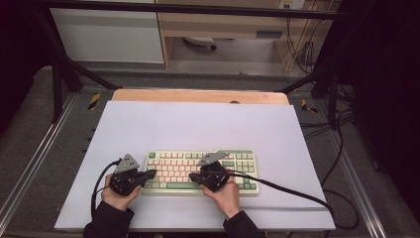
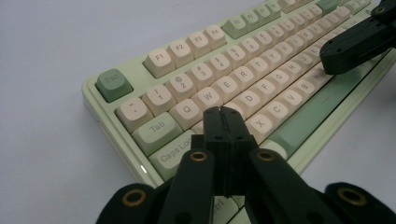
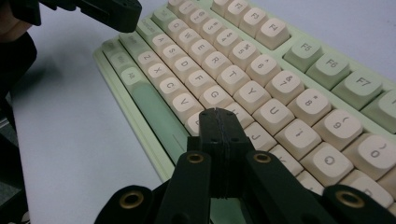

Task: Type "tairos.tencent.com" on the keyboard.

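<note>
The high view looks forward and down from above the person's side, far enough back to take in the whole pale surface [image 1: 198, 124], with the keyboard [image 1: 200, 172] toward 6 o'clock of the frame.

The left gripper view sits low and close behind the left gripper [image 2: 221, 111], looking along its meeting jaws toward 1 o'clock across the keyboard's [image 2: 243, 84] left end.

The right gripper view rides equally near behind the right gripper [image 3: 218, 112], facing toward 11 o'clock over the middle keys.

All three views share the keyboard [image 3: 261, 84]. Each gripper view also catches the other gripper's tip: at 2 o'clock in the left one, at 11 o'clock in the right one.
</note>
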### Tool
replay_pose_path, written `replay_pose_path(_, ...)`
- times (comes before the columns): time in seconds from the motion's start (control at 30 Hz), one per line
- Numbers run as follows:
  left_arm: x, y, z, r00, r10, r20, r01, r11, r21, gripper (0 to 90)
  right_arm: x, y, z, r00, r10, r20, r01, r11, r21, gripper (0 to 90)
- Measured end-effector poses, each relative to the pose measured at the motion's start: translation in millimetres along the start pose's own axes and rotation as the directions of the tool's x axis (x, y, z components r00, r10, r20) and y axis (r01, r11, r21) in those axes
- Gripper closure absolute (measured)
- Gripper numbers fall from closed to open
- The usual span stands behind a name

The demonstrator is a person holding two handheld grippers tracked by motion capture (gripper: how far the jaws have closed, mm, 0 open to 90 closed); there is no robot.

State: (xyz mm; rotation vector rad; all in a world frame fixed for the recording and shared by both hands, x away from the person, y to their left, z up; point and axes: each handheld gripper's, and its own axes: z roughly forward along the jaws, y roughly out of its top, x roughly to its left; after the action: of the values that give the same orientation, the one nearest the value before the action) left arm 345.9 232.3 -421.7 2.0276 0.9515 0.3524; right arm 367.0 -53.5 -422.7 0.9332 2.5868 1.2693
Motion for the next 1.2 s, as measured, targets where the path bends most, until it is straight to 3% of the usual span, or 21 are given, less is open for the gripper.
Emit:
replay_pose_path(0.33,-0.6,0.5,-0.5,1.0,0.003,0.0,-0.003,1.0,-0.003,90.0,-2.5,3.0,-24.8,0.999,-0.028,0.035,0.028,1.0,-0.007,90.0)
replay_pose_path(0.77,-2.9,1.6,0.6,0.9999,0.01,0.003,-0.01,1.0,-0.001,90.0,-20.1,-16.0,-51.0,0.9978,0.021,0.063,-0.02,1.0,-0.02,90.0)
replay_pose_path(1.2,-9.9,6.0,3.8,0.9997,0.017,0.015,-0.017,0.9998,-0.01,90.0,-31.6,-32.5,-64.4,0.9951,0.053,0.083,-0.051,0.998,-0.025,90.0)
